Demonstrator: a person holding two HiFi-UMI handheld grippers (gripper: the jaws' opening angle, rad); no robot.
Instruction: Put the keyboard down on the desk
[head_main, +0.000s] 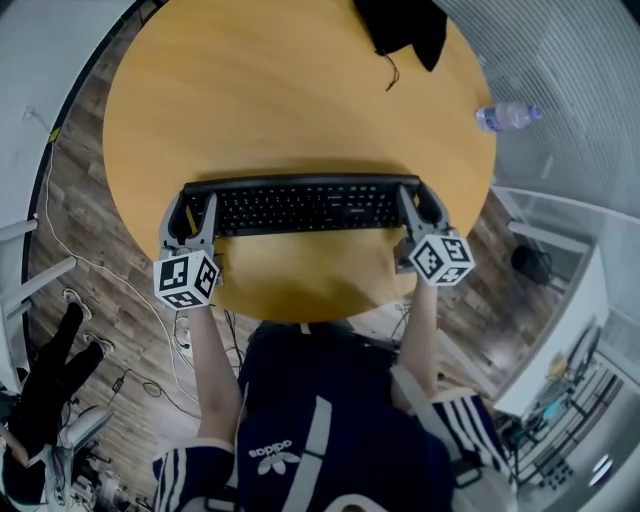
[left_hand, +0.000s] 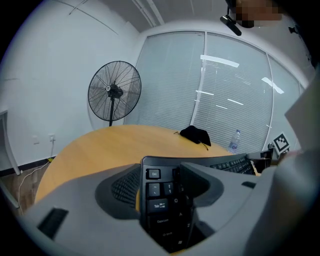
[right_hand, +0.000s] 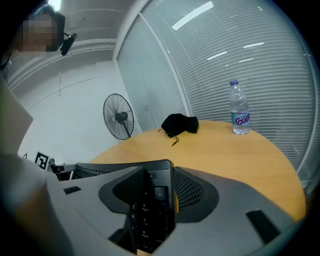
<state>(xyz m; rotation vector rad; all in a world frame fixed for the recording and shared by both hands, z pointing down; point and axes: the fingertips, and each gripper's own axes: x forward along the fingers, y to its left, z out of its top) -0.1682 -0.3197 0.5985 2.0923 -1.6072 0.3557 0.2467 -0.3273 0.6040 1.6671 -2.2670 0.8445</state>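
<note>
We see the keyboard (head_main: 300, 205) across the near part of the tabletop (head_main: 270, 90), the left claw (head_main: 196, 208) clamped on its left end and the right claw (head_main: 421, 208) on its right end. Behind it, a pouch (head_main: 400, 25) lies at the far edge, and a bottle (head_main: 508, 117) stands at the right rim.

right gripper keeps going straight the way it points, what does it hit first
Beyond the keyboard it grips, the right gripper would likely meet the black pouch first, across bare table.

left gripper (left_hand: 167, 200) jaws clamped on keyboard (left_hand: 162, 197) left end; round wooden desk (left_hand: 100, 150) beyond; fan (left_hand: 114, 92) behind
</note>
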